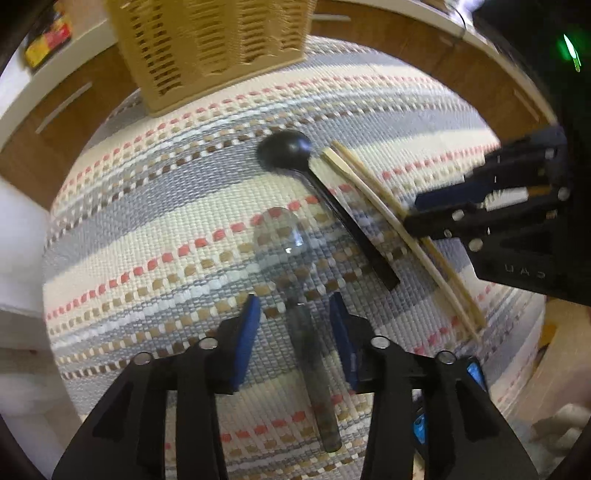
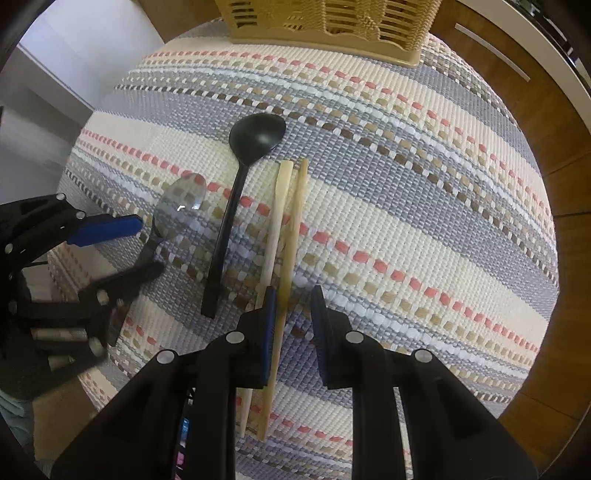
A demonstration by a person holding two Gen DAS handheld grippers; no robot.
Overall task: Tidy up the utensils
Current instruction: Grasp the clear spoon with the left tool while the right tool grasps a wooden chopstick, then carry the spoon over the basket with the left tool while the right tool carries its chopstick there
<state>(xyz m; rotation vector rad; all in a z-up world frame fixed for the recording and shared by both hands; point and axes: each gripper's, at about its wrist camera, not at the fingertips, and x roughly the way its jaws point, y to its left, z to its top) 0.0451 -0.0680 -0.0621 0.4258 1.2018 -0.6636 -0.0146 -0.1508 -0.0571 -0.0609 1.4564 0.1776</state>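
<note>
Both grippers (image 1: 293, 317) (image 2: 293, 306) agape — clear spoon (image 1: 295, 280), wooden chopstick (image 2: 286, 295) between blue pads.

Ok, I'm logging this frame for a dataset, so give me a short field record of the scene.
surface: striped woven mat
container: tan slotted basket, far edge of mat
utensils: black ladle; clear spoon; two chopsticks
left gripper: open, straddling clear spoon's handle
right gripper: open, around one chopstick

Spoons (image 2: 236, 206), chopsticks (image 2: 286, 236) flat beside basket (image 2: 332, 26)
</note>
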